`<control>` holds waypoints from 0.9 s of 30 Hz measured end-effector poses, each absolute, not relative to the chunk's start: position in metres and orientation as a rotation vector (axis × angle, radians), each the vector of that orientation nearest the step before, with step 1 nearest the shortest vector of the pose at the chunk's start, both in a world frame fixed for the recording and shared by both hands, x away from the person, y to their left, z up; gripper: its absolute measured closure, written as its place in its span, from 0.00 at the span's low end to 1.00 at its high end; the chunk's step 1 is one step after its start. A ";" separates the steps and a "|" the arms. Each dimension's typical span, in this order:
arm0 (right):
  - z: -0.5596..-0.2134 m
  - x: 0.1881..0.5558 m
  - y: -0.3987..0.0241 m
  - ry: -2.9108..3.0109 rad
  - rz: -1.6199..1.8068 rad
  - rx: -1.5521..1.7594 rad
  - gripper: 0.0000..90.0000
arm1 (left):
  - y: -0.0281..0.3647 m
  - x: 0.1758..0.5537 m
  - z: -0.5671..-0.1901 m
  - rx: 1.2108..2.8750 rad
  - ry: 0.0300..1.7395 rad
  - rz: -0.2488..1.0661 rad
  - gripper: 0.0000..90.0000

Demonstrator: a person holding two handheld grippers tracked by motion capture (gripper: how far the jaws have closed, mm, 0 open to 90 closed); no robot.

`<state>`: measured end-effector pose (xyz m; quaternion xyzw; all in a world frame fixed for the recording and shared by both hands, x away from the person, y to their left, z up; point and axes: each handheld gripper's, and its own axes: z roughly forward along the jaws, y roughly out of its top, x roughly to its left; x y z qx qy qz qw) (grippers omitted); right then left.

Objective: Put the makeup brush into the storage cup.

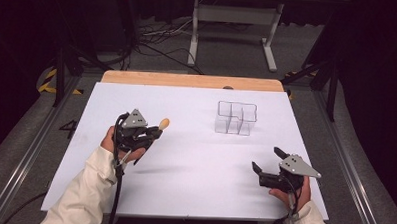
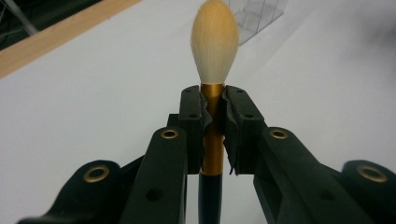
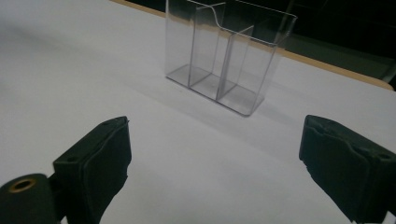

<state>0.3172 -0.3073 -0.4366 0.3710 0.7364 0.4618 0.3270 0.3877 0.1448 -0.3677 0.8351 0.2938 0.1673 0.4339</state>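
Gripper on the left had the makeup brush clamped and off the counter, but nowhere near the clear organizer, while the right gripper waited wide open, empty.

brush handle: lower end cut off | clear organizer: top cropped, partly behind bristles

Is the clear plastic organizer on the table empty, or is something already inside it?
Empty. The clear organizer stands upright with bare compartment floors, and the brush is outside it, held in the left gripper.
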 end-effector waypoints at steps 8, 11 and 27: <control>-0.429 0.327 -0.289 1.975 1.317 0.972 0.15 | 0.134 0.378 -0.370 1.925 0.605 0.429 0.87; -0.427 0.328 -0.282 1.975 1.325 0.942 0.16 | 0.127 0.376 -0.371 1.905 0.568 0.413 0.87; -0.414 0.345 -0.209 2.074 1.536 0.819 0.17 | 0.090 0.374 -0.378 1.841 0.439 0.334 0.87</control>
